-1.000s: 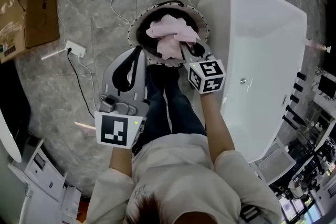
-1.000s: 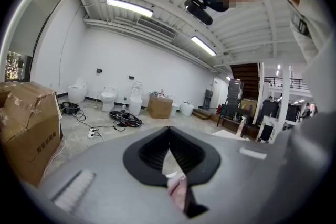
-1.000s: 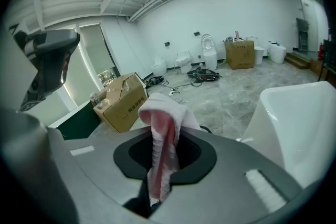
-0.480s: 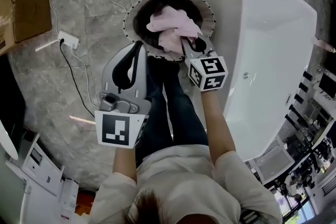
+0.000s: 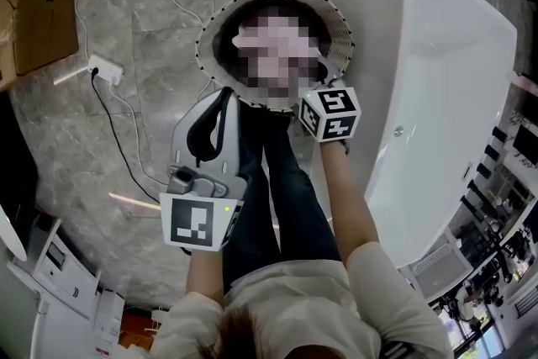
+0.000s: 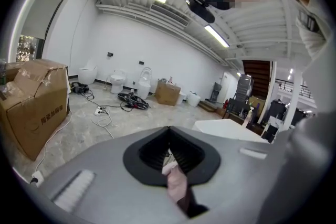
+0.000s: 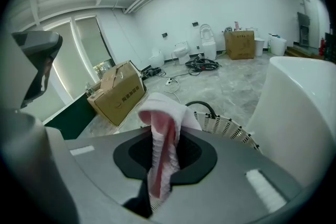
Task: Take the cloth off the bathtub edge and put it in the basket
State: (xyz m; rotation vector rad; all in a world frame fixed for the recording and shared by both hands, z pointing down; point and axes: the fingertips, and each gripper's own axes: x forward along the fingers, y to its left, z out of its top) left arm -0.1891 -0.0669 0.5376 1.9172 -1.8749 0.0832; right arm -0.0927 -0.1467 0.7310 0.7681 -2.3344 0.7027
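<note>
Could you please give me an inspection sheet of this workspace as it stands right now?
Surface: grey marble floor.
Job's things: pink cloth held over the basket; bathtub, visible rim bare.
Clutter: cardboard box on the floor, far left.
Grippers: right hand-held gripper shut on the cloth; left hand-held gripper shut, holding nothing, beside the basket.
Cables: power strip with a black cable trailing across the floor.
Surroundings: toilets along the far wall.

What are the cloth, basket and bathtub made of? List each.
Cloth: soft fabric, probably towelling; pink and white, fuzzy, matte, limp folds.
Basket: pale slatted rim, maybe woven plastic or wicker.
Bathtub: smooth, glossy white; likely acrylic or ceramic.
</note>
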